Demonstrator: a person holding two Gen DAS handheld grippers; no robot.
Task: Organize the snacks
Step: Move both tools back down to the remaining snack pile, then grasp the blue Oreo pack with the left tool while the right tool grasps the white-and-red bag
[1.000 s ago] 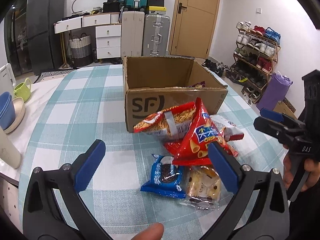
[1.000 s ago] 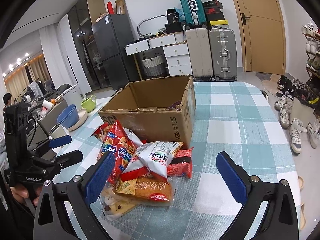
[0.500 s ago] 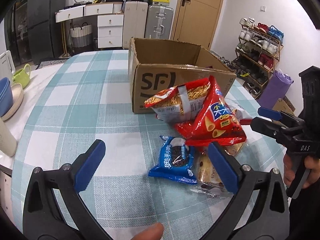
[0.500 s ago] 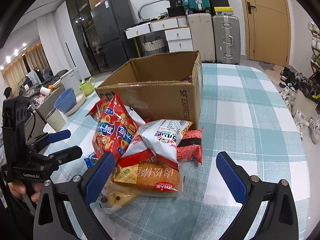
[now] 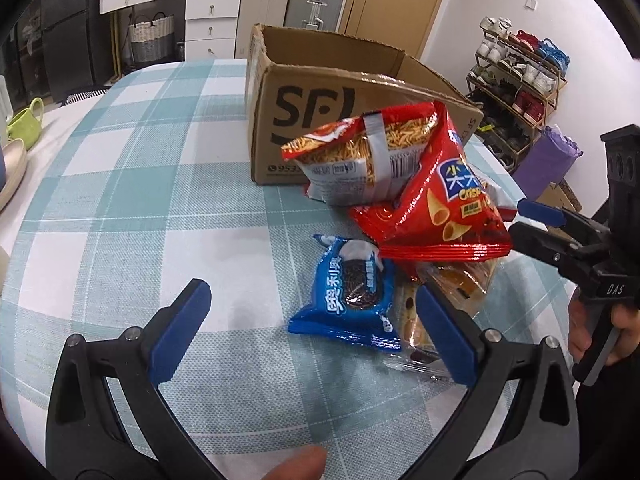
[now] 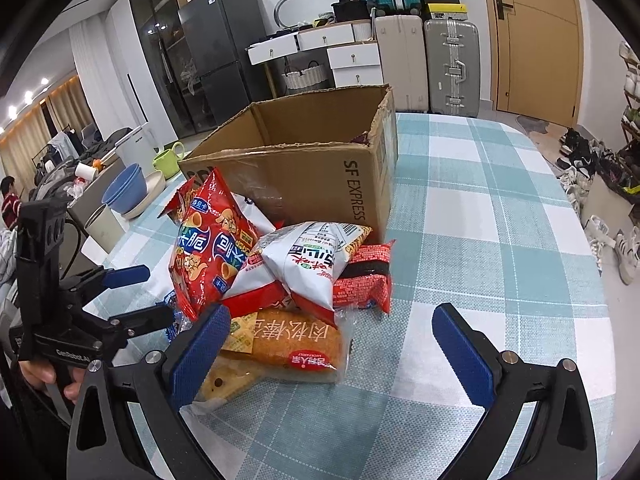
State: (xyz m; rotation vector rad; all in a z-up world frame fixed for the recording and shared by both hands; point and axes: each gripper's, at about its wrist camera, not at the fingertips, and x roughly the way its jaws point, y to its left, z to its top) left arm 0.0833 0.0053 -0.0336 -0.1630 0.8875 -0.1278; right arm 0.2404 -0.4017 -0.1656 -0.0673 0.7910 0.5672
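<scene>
The counter (image 5: 132, 184), covered in a teal-and-white check cloth, carried an open cardboard box (image 5: 320, 120) marked SF, standing upright toward the far side. A pile of snack packets lay against the box's near face.

Left claw (image 5: 312, 328): jaws wide apart, holding nothing, low over the counter on the near side of the pile. The blue cookie packet (image 5: 348, 296) lay flat just ahead of it, between the lines of the two fingers and closer to the right-hand finger. That finger's pad (image 5: 444, 340) overlapped a clear-wrapped pastry (image 5: 412, 320) in the left wrist view; contact could not be judged.

Right claw (image 6: 332, 344): jaws also wide apart, empty. The bread packet (image 6: 296, 340) lay directly ahead, beside the left-hand finger, whose pad (image 6: 200, 352) overlapped the packet's corner in view.

Pile, largest first: a red crisp bag (image 5: 436, 204) propped up on the others; a red-and-silver noodle snack bag (image 5: 356, 160) leaning on the box; a white puffed bag (image 6: 308, 260) resting atop the bread; a small red packet (image 6: 364, 280) lying flat just beside the box corner.

A green mug (image 6: 170, 160) and a blue bowl (image 6: 124, 188) stood at the counter's far-left edge, well apart from the pile.
</scene>
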